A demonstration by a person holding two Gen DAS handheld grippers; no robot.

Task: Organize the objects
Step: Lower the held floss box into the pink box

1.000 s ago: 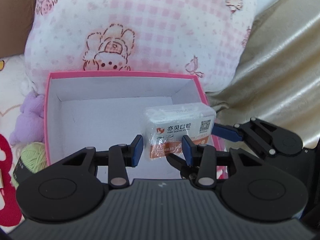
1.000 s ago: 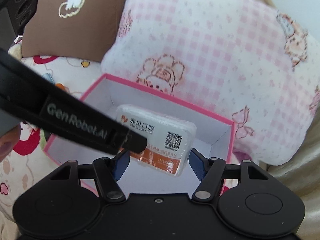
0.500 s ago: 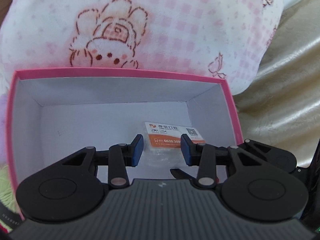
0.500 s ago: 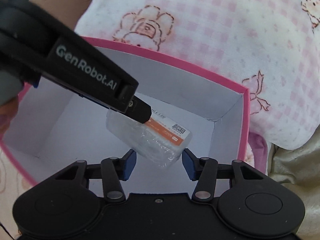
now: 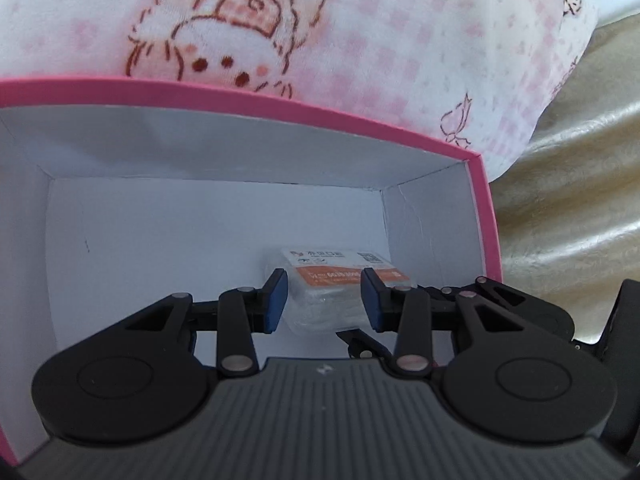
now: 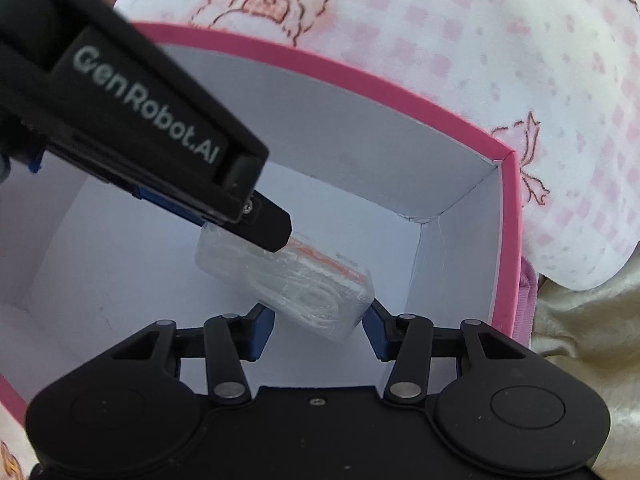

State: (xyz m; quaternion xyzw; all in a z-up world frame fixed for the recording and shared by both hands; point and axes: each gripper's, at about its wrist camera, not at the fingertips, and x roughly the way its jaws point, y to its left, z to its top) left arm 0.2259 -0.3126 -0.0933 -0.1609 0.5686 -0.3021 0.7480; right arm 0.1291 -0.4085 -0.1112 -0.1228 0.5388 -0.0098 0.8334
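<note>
Two black grippers with blue pads reached into one box (image 5: 486, 216). Left gripper (image 5: 323, 300) was narrow, clamped on one clear plastic case (image 5: 332, 300), rectangular, orange-white label, low in the box's far right corner. Right gripper (image 6: 320, 330) was closing, the case (image 6: 304, 288) between its pads; contact unclear. Box was pink card, white inside. Behind: one soft pink-checked pillow (image 5: 400, 40), one shiny beige fabric (image 5: 568, 208).

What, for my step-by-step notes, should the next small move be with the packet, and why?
Probably ease the packet down flat onto the floor of the box. It is already inside but tilted; the left gripper clamps it and the right gripper is closing its jaws on it, so letting go now might drop it askew.
</note>
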